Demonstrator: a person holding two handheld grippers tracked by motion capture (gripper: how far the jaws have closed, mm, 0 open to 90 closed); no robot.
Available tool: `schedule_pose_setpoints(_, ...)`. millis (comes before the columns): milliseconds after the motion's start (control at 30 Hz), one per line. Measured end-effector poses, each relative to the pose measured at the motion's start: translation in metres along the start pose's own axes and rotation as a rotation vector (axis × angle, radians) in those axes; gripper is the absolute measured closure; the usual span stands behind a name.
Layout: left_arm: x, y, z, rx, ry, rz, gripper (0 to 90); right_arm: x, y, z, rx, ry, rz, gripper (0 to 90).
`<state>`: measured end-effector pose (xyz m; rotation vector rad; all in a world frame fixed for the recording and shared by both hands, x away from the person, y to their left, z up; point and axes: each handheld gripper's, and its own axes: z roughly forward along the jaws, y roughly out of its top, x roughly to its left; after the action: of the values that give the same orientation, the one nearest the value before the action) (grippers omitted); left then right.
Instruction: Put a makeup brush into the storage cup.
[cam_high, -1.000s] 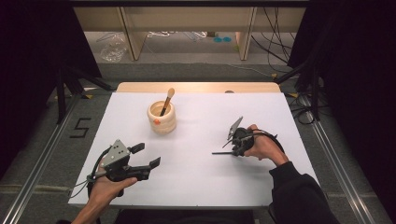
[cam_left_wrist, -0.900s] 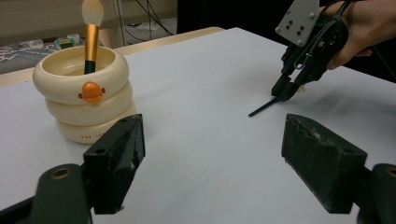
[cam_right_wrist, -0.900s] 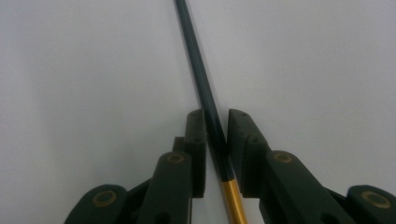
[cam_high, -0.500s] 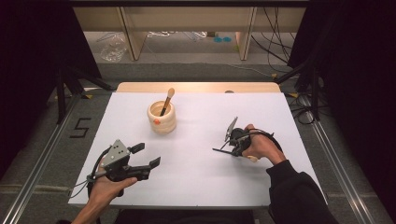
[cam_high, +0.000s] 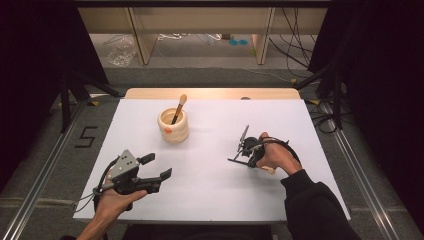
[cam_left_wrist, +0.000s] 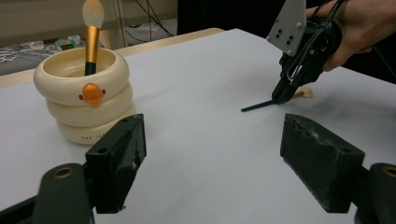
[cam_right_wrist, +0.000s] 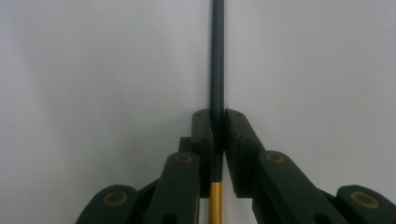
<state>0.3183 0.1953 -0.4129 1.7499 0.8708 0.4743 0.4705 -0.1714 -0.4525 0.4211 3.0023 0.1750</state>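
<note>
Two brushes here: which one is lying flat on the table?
The brush clamped in the right gripper lies flat on the white table. The other brush stands upright in the cream holder.

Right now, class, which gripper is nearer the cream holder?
Left, narrowly. The left gripper sits below and left of the holder, fingers open; the right gripper is farther right, shut on a brush.

The right gripper (cam_high: 246, 152) has shifted slightly nearer and lower toward the white table (cam_high: 210, 195), and its jaws have just been closing; they now pinch the dark handle of a makeup brush (cam_right_wrist: 217, 70) lying there
</note>
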Motion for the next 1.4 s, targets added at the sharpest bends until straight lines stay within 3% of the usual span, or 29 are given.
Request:
schedule_pose_setpoints(200,0.000,0.000,0.000,0.003,-0.005,0.019,22.7,0.001,0.004,0.000,0.029,-0.011,0.001,83.4)
schedule_pose_setpoints(267,0.000,0.000,0.000,0.001,-0.003,0.002,22.9,0.000,0.004,0.001,0.024,-0.011,-0.009,83.4)
schedule_pose_setpoints(333,0.001,0.000,0.000,0.002,-0.005,0.018,22.9,-0.001,0.003,0.001,0.024,-0.004,-0.004,83.5)
schedule_pose_setpoints(367,0.000,0.000,0.000,0.001,-0.003,0.001,23.0,-0.001,0.003,0.001,0.023,-0.006,-0.004,83.5)
schedule_pose_setpoints(467,0.000,0.001,0.000,0.002,-0.005,0.018,23.0,0.000,0.003,0.001,0.024,-0.009,-0.001,83.6)
schedule_pose_setpoints(667,0.000,0.000,0.000,0.000,-0.002,0.002,23.1,0.000,0.003,0.000,0.015,-0.011,-0.021,83.7)
schedule_pose_setpoints(700,0.000,0.000,0.000,0.000,-0.003,0.003,23.1,0.002,0.004,-0.002,0.025,-0.002,0.012,83.7)
schedule_pose_setpoints(733,0.000,0.000,0.000,0.000,-0.003,0.003,23.1,0.002,0.004,-0.002,0.026,-0.001,0.013,83.7)
schedule_pose_setpoints(833,0.000,0.000,0.000,0.000,-0.006,0.009,23.2,0.000,0.003,-0.001,0.008,-0.017,-0.016,83.7)
schedule_pose_setpoints(867,0.000,0.000,0.000,0.000,-0.003,0.002,23.2,0.002,0.003,-0.003,0.014,-0.013,0.008,83.7)
schedule_pose_setpoints(1100,0.000,0.000,0.000,0.000,-0.003,0.002,23.3,0.002,0.002,-0.011,-0.025,-0.027,0.019,83.7)
schedule_pose_setpoints(1233,0.000,0.000,0.000,0.001,0.000,0.001,23.3,0.000,0.000,-0.019,-0.075,-0.044,0.017,83.7)
schedule_pose_setpoints(1267,0.000,0.000,0.000,0.001,-0.001,0.001,23.3,0.002,0.000,-0.021,-0.097,-0.032,0.049,83.7)
schedule_pose_setpoints(1400,0.001,0.000,0.000,0.004,0.000,0.001,23.3,0.003,0.001,-0.031,-0.123,-0.056,0.038,83.7)
